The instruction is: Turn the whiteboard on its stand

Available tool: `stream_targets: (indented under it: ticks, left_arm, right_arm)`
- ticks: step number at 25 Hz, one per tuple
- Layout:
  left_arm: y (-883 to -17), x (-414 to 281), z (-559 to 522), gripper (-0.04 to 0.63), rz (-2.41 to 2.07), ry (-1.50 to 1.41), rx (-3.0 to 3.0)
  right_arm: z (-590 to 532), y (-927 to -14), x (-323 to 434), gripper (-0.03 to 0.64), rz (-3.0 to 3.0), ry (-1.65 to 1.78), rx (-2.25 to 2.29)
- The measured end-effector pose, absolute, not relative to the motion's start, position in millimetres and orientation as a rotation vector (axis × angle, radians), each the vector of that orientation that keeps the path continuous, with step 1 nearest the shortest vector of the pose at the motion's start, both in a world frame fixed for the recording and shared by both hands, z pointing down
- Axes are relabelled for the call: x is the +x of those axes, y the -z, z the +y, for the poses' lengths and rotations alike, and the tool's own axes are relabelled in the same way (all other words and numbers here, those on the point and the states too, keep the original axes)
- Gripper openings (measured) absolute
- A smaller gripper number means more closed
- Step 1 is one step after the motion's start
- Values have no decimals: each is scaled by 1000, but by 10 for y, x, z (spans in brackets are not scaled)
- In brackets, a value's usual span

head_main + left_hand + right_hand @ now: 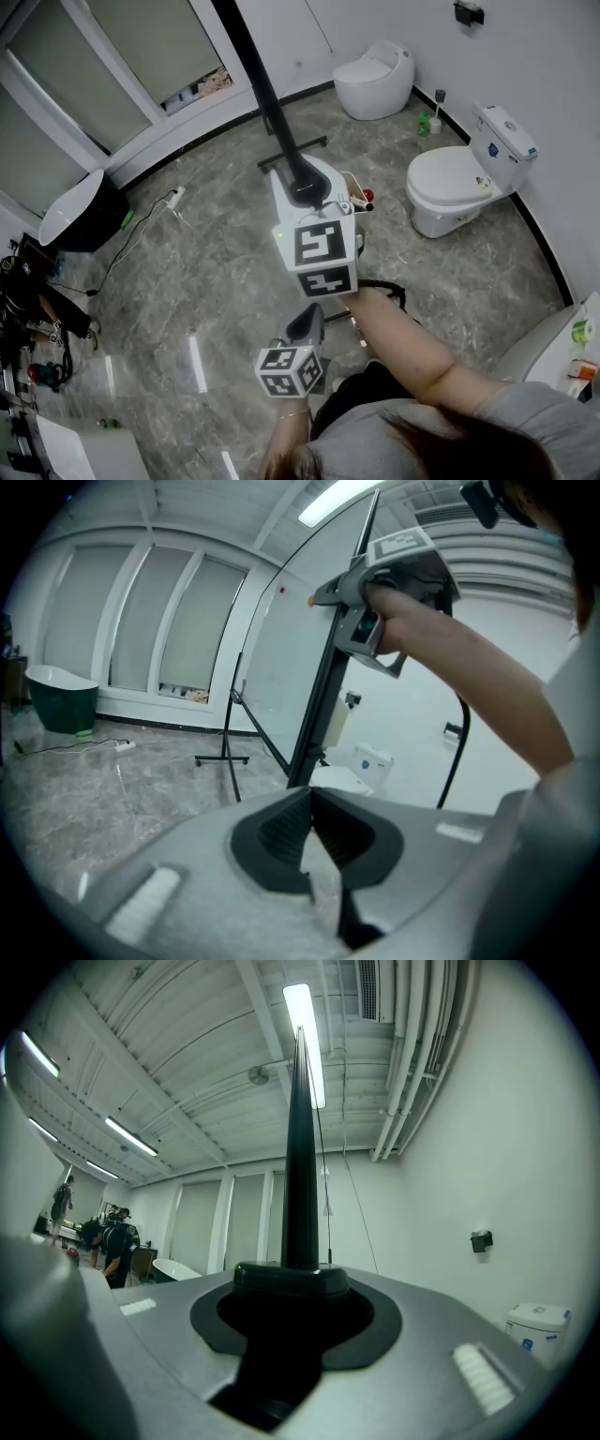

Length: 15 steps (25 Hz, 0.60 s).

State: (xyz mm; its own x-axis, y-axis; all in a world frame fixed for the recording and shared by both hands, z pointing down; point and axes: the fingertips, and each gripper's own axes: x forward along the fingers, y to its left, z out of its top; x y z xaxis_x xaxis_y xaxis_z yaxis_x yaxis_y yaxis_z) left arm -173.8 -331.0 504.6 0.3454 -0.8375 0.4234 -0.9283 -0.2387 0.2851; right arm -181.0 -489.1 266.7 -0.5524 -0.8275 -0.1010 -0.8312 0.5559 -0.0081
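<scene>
Left gripper (pixel 311 799), nearest us at bottom centre of the head view: jaws together, nothing between them, and it touches nothing. We read it as idle for this step.

Right gripper (pixel 291 1279), just above it in the head view: jaws closed on the black frame edge (pixel 300 1147) of the whiteboard (pixel 281 658), which rises straight up between them.

The whiteboard sits on its stand (pixel 225 758) at frame centre. In the head view it is almost edge-on to us, a dark bar running to the top edge.

Toilet (pixel 459 183) to the right, well apart from the board.

Our read: the grip is made and the turn is under way. We can't tell how much rotation is done. Left: finish the swing, then release the frame.
</scene>
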Motion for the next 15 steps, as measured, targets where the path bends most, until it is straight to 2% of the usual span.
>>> stream_targets:
  ticks: [15]
  left_arm:
    - [-5066,-1626,-2440,2,-1449,-303,2176]
  right_arm:
    - [-4134,-2683,-1592,137,2673,-53,-1466]
